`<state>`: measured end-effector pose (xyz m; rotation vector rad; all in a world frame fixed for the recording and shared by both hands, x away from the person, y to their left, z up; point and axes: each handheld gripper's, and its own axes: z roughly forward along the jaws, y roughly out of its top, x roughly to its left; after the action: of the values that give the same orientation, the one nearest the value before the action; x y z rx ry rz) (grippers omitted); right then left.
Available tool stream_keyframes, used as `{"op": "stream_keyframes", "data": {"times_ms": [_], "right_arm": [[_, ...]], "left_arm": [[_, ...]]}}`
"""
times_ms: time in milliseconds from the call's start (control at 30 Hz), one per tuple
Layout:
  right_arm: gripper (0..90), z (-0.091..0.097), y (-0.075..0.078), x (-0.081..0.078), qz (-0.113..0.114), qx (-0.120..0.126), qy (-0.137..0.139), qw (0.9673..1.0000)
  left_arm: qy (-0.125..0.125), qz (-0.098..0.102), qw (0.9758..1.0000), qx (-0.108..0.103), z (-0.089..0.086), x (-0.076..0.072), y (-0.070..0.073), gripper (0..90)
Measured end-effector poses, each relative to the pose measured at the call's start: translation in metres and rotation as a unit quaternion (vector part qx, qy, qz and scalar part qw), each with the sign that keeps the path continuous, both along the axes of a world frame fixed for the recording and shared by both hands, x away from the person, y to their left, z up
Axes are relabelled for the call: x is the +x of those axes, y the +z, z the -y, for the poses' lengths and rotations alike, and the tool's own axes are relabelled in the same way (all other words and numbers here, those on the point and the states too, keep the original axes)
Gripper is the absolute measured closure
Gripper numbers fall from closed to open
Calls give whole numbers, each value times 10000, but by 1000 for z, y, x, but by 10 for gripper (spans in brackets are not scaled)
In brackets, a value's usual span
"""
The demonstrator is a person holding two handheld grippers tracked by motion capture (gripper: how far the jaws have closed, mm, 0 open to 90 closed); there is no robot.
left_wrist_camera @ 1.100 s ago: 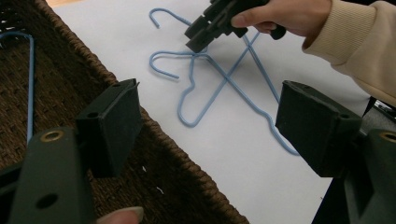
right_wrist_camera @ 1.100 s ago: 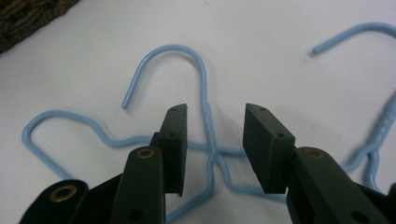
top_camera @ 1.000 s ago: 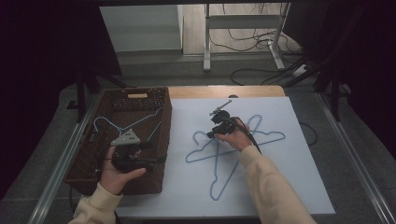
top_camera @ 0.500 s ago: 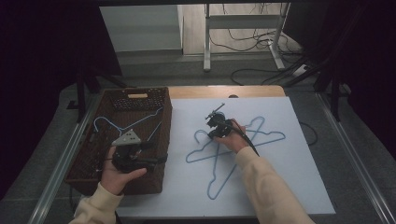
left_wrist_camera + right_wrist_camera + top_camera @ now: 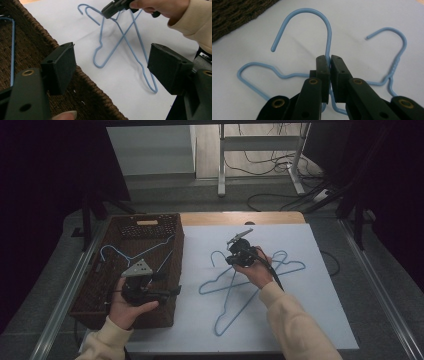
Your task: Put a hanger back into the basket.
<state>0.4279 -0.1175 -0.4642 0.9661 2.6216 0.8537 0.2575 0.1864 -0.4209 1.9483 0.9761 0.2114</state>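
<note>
- Pinching the neck of a blue wire hanger (image 5: 327,32) just below its hook, the right gripper (image 5: 329,65) has its two black jaws pressed against the wire from both sides; they have just been closing, with that wire between them.
- Seen from the high view, the right gripper (image 5: 239,251) sits over the white sheet (image 5: 320,320) near the middle of the table, held in the person's right hand (image 5: 256,269).
- A second blue hanger (image 5: 395,57) lies on the sheet just beside the gripped one, its hook to the right in the right gripper view; the two frames cross each other, as the left gripper view shows (image 5: 122,37).
- The left gripper (image 5: 112,66) has its jaws spread wide with nothing between the pads; past them lie the basket's woven rim and the sheet with the crossed hangers.
- In the high view the left gripper (image 5: 176,291) is held in the left hand (image 5: 129,307) over the near right part of the dark wicker basket (image 5: 90,295), pointing toward the sheet.
- A third blue hanger (image 5: 131,257) lies inside the basket, well apart from the two on the sheet.
- The basket stands at the left of the table, its right wall just beside the sheet's left edge.
</note>
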Motion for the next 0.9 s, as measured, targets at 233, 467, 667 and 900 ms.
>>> {"op": "stream_keyframes", "data": {"times_ms": [233, 467, 667, 900], "right_arm": [[853, 19, 11, -12, 15, 265, -222, 9994], [852, 38, 18, -28, 34, 573, -424, 9974], [852, 50, 22, -40, 81, 839, -525, 9951], [852, 53, 22, -45, 73, 898, -584, 9942]], "left_arm": [[-57, -17, 10000, 27, 8, 0, 1, 224], [-228, -58, 9997, 111, 27, 2, 1, 225], [-363, -146, 9992, 90, 45, 3, 3, 227], [-540, -356, 9977, 188, 75, 5, -1, 230]]}}
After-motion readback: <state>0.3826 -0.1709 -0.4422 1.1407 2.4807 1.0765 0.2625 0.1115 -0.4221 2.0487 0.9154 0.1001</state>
